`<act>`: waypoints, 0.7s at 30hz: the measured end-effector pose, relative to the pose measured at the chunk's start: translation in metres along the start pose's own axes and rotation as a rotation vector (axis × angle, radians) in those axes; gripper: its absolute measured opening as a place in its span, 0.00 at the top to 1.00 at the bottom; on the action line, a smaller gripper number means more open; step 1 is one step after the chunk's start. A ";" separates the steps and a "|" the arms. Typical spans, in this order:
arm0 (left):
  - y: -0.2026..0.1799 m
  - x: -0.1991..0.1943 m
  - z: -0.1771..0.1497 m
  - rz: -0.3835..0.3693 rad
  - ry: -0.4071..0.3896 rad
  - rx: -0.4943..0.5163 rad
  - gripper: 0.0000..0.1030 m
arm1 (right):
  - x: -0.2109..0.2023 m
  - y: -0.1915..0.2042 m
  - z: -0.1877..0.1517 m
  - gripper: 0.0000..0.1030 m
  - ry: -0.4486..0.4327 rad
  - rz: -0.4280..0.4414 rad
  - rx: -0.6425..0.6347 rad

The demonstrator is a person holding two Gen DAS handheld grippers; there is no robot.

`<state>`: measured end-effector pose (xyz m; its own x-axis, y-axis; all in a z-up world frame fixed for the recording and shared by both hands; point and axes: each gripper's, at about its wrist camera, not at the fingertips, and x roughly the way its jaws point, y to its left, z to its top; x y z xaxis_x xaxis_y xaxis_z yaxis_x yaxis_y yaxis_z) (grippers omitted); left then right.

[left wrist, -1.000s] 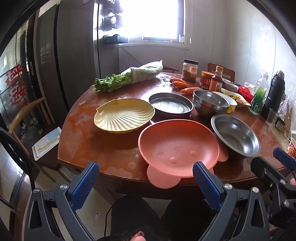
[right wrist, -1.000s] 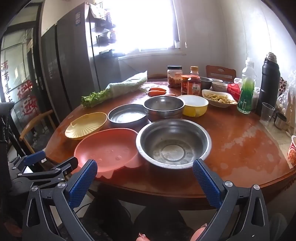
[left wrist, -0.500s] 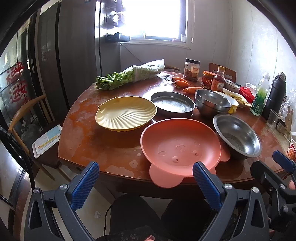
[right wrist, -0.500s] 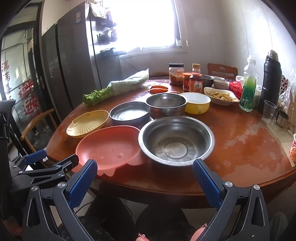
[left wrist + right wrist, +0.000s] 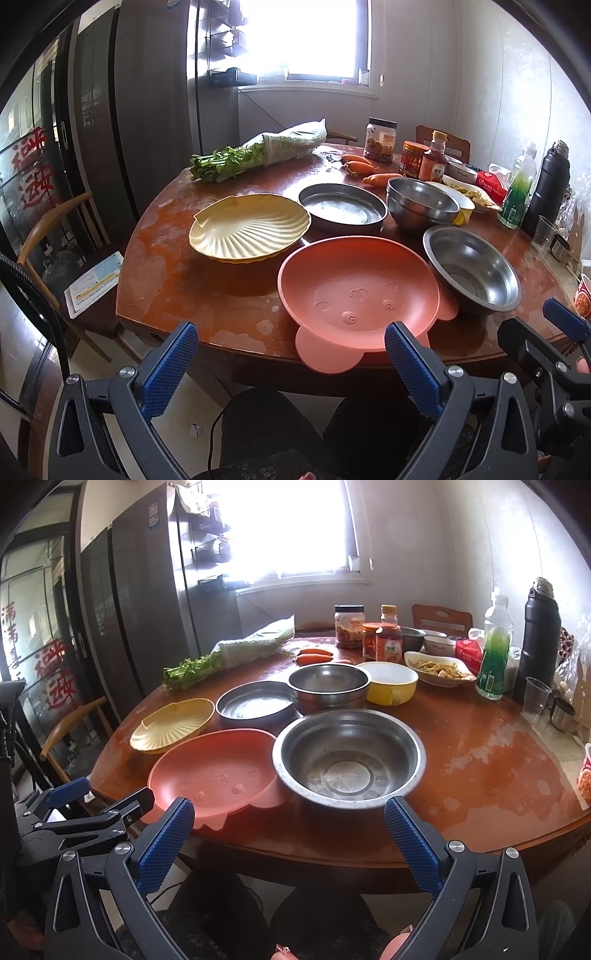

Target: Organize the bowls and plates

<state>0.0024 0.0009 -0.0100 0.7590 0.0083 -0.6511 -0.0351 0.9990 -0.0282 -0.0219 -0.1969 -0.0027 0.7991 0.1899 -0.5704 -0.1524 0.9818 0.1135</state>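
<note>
Both tools hover off the near edge of the round table (image 5: 177, 280), nothing touched. The left gripper (image 5: 291, 347) gapes wide and empty, with the pink plate (image 5: 354, 291) straight ahead at twelve o'clock. The right gripper (image 5: 290, 823) is spread just as wide, holding nothing, facing the big steel bowl (image 5: 349, 757) at twelve. The yellow shell plate (image 5: 251, 227) sits at eleven o'clock from the pink plate, the flat steel pan (image 5: 341, 208) at twelve.

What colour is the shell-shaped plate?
Pale yellow; the shell-shaped plate shows best in the left wrist view.
</note>
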 end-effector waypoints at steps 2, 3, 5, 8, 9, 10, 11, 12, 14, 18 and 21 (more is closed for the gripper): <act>0.000 0.000 0.000 -0.002 -0.001 -0.002 0.01 | -0.001 0.000 0.000 0.00 0.003 -0.006 0.003; -0.001 -0.001 -0.001 -0.002 -0.002 -0.001 0.01 | -0.002 -0.001 0.001 0.00 0.000 -0.003 0.004; -0.002 0.000 -0.001 -0.006 0.001 0.001 0.01 | -0.003 -0.002 0.001 0.00 -0.001 -0.011 0.007; -0.004 -0.001 -0.001 -0.004 -0.005 0.009 0.01 | -0.003 -0.004 0.003 0.00 0.001 -0.008 0.010; -0.005 -0.002 0.000 -0.003 -0.006 0.010 0.01 | -0.003 -0.004 0.002 0.00 0.002 -0.008 0.008; -0.005 -0.003 0.000 -0.004 -0.007 0.011 0.01 | -0.002 -0.004 0.002 0.00 0.004 -0.007 0.009; -0.005 -0.003 0.000 -0.002 -0.012 0.008 0.01 | -0.001 -0.004 0.003 0.00 0.007 -0.009 0.008; -0.005 -0.003 0.000 0.001 -0.012 0.008 0.01 | -0.001 -0.005 0.002 0.00 0.010 -0.012 0.007; -0.006 -0.004 0.000 -0.002 -0.012 0.012 0.01 | -0.001 -0.006 0.002 0.00 0.010 -0.009 0.011; -0.007 -0.002 0.001 -0.004 -0.005 0.016 0.01 | 0.002 -0.005 0.002 0.00 0.010 -0.007 0.007; -0.007 -0.003 0.000 0.002 -0.014 0.013 0.01 | 0.004 -0.006 0.001 0.00 0.017 -0.013 0.006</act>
<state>0.0004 -0.0061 -0.0075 0.7680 0.0110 -0.6404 -0.0282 0.9995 -0.0167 -0.0172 -0.2016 -0.0053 0.7908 0.1768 -0.5860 -0.1382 0.9842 0.1105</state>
